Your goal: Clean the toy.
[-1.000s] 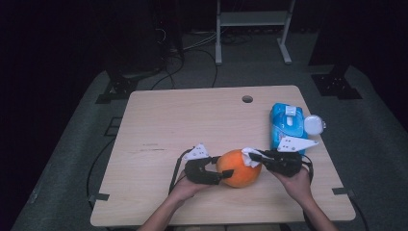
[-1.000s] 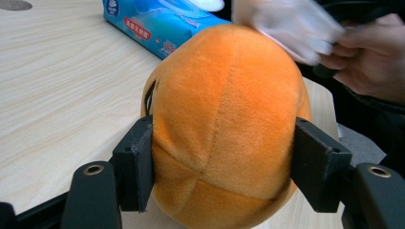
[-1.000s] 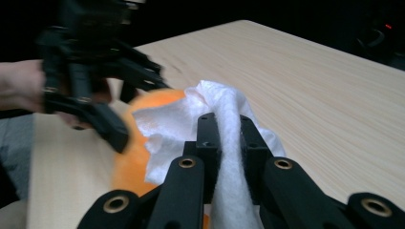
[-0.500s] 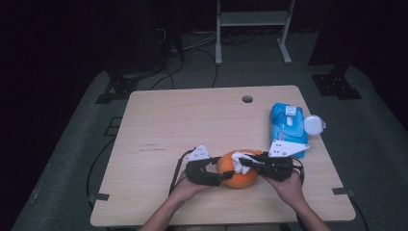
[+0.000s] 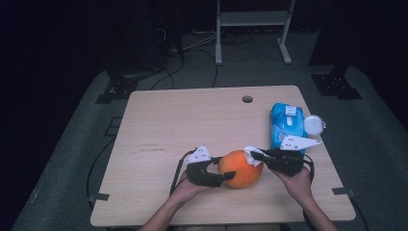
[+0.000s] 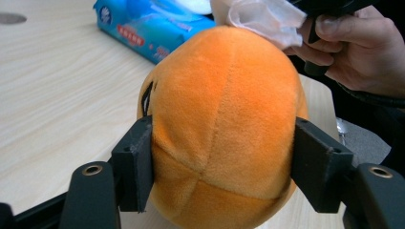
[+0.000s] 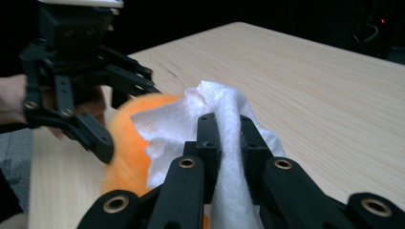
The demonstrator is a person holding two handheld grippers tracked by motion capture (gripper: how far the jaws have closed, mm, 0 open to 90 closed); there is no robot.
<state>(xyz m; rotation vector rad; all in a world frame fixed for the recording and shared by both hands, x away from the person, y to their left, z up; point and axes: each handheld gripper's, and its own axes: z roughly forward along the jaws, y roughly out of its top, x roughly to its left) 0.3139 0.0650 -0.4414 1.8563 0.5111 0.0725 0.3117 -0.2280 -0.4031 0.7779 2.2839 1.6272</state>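
At the bottom of the high view, a person's two forearms come up from the frame's lower edge, each hand holding a black two-jaw gripper. Left of centre, the left gripper (image 5: 226,172) has its jaws clamped on a round, orange plush ball with stitched seams (image 5: 240,168), which sits on the tabletop in the lower middle of the frame. The left jaws have just been closing a little, with the ball between them. In the left gripper view, the flat black pads press into the ball's soft fuzzy sides at both edges.

Just right of the ball, the right gripper (image 5: 254,155) has its jaws pinched together on a crumpled white wet wipe (image 5: 250,153), and the wipe rests against the ball's upper right surface. In the right gripper view, the thin, limp sheet (image 7: 210,114) bunches between the jaws and drapes over the orange fabric.

Beyond the right hand, toward the right edge of the pale wood-grain tabletop (image 5: 192,115), lies a glossy blue plastic pack of wipes (image 5: 287,126) with a white lid, and beside it a small round white cap (image 5: 315,125).

What could go wrong: the ball is soft and springy, so wiping pressure could squeeze it out of the left jaws or roll it aside. The limp wipe could also slip from the right jaws if it drags on the plush nap.
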